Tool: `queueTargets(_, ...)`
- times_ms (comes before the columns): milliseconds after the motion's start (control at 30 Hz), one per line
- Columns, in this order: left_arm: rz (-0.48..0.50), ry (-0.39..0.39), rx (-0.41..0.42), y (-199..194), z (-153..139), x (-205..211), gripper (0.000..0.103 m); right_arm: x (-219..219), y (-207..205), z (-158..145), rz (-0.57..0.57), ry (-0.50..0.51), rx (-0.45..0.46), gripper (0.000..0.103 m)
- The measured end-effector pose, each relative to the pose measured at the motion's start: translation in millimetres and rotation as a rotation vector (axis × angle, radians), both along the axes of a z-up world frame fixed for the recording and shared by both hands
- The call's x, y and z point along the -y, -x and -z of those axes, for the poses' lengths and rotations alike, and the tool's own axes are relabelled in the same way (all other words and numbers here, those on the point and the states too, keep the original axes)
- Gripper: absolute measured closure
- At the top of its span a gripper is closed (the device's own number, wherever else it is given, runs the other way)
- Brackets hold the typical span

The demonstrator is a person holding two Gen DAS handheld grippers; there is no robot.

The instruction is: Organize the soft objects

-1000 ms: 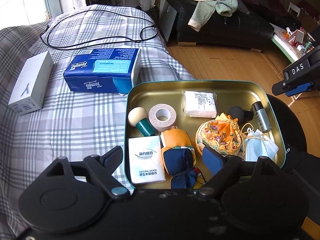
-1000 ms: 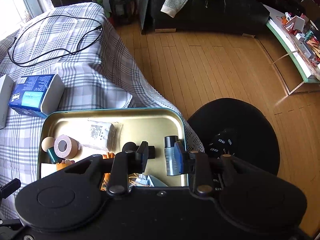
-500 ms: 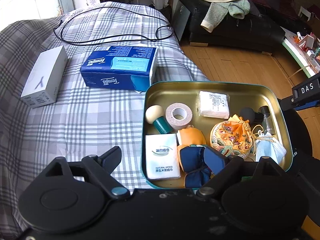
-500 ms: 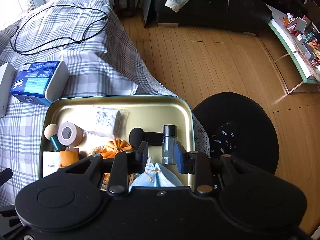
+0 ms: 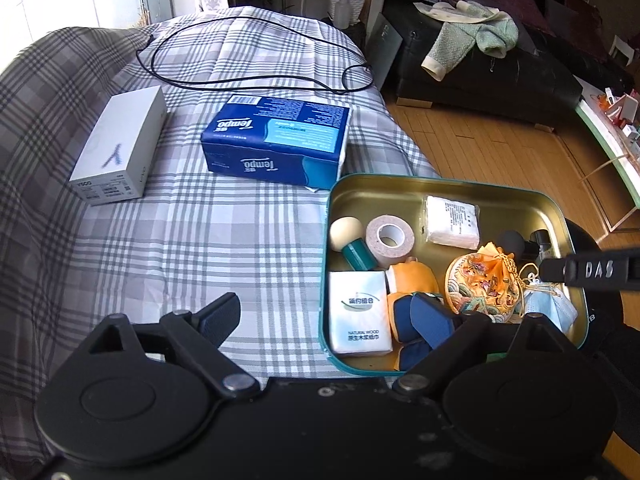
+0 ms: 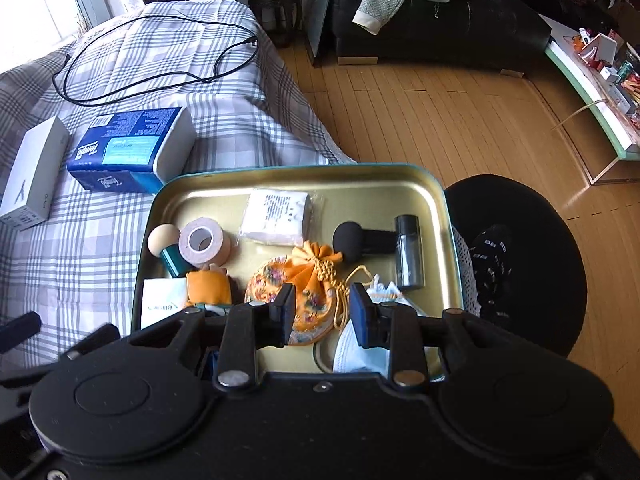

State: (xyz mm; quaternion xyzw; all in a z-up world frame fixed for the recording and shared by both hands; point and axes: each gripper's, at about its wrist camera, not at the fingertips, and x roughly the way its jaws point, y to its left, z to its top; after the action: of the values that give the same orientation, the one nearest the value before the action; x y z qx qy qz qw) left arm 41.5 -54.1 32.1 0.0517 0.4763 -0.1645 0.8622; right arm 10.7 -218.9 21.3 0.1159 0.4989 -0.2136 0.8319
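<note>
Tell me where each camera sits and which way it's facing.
Left wrist: on the left gripper, looking down over the plaid bed and tin; its open fingers show.
Right wrist: on the right gripper, above the tin, facing the floor; its fingers stand close together.
Shared: tin, pouch, tissue pack.

Pouch (image 6: 296,292) in tin (image 6: 304,172), tissue box (image 6: 128,156) behind-left
</note>
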Motion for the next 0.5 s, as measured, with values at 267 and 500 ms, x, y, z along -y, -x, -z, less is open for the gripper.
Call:
queueTargets(267, -0.002, -0.018, 0.035, 8.1, -5.6, -6.9, 0.01, -16.4, 19.0, 13.8, 0.027, 0.045, 0.019, 0.071)
queueTargets(500, 0.008, -0.041, 0.063, 17.7, -7.4, -5.8, 0.007, -31.3, 32.8, 12.3, 0.009, 0.11, 0.075, 0.059)
